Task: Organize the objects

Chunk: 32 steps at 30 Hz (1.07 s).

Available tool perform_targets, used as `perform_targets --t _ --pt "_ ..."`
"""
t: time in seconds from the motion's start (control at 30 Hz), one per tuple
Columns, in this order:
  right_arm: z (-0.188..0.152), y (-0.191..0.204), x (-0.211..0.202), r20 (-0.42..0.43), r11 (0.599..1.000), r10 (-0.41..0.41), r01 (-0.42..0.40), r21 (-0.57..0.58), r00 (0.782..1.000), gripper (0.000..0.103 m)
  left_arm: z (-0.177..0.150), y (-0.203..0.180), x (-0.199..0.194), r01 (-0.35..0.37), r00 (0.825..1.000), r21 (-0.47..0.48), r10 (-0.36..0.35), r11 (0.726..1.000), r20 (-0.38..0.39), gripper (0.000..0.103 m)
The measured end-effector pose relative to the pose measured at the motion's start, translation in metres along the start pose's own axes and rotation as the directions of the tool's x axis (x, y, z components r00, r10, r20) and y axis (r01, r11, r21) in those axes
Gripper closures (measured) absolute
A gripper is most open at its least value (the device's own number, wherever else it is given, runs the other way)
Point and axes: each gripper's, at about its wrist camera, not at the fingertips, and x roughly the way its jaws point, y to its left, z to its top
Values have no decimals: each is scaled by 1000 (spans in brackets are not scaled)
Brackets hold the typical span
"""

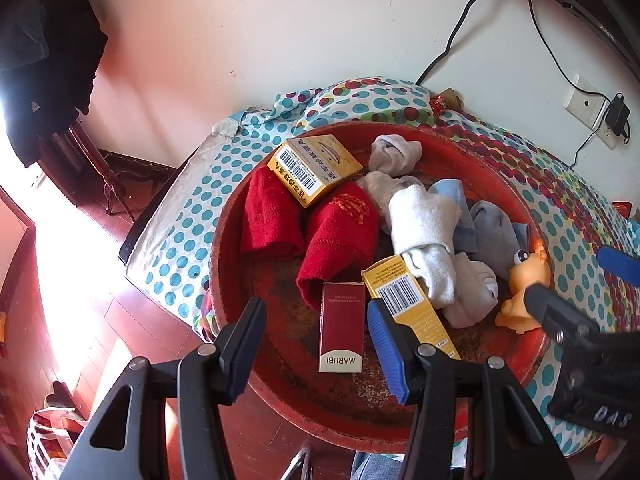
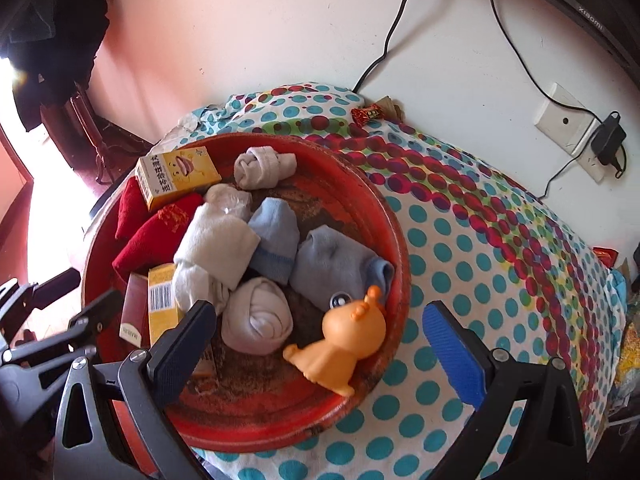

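Note:
A red basin (image 1: 218, 248) (image 2: 402, 256) on a dotted cloth holds red socks (image 1: 340, 236), rolled white socks (image 1: 424, 232) (image 2: 256, 320), blue-grey socks (image 2: 332, 264), two yellow boxes (image 1: 314, 168) (image 1: 408, 300), a dark red MARUBI box (image 1: 342, 328) and an orange toy animal (image 2: 344, 340) (image 1: 524, 280). My left gripper (image 1: 316, 336) hovers open over the near side of the basin, and the dark red box lies below the gap, untouched. My right gripper (image 2: 320, 348) stands wide open with the orange toy lying between its fingers, free of both pads.
The dotted cloth (image 2: 480, 264) stretches right of the basin. A candy wrapper (image 2: 366, 114) lies by the wall. A wall socket (image 2: 560, 124) with a charger (image 2: 608, 140) and cables is at the back right. Wooden floor (image 1: 80, 320) drops off left of the table edge.

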Motion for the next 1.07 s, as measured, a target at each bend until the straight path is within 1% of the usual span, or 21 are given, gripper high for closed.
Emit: perform_targets --t 0.2,0.27,0.33,0.43,0.57,0.73,0.83,1.0,1.07 --pt "-27 15 -12 -36 998 47 -49 -35 998 0 -1 -5 -2 -33 999 14 33 999 1 49" --pt "-32 16 -13 -40 999 40 -41 -31 998 0 -1 -3 -3 -19 1000 2 19 1000 -4 49" --pt "-36 18 -12 -50 998 50 -51 -34 998 0 -1 -2 -4 -31 1000 -3 31 1000 -4 49" --pt "-40 20 -12 -57 998 57 -60 -36 997 0 -1 -3 -6 -42 999 -2 42 999 1 49" --pt "-42 22 -13 -58 996 80 -82 -27 995 0 -1 -3 -7 -20 1000 -9 20 1000 -2 49" --pt "-44 29 -10 -76 995 82 -86 -42 994 0 -2 -9 -6 -49 999 21 49 999 9 49" --pt "-46 33 -7 -83 995 75 -80 -56 994 0 -3 -10 -6 -26 1000 23 26 999 11 49" --pt "-47 35 -2 -96 995 68 -75 -67 993 0 -3 -13 -7 -14 1000 41 14 999 6 49" --pt "-47 35 -3 -94 995 69 -76 -67 993 0 -2 -13 -8 -9 1000 27 9 1000 -3 49"
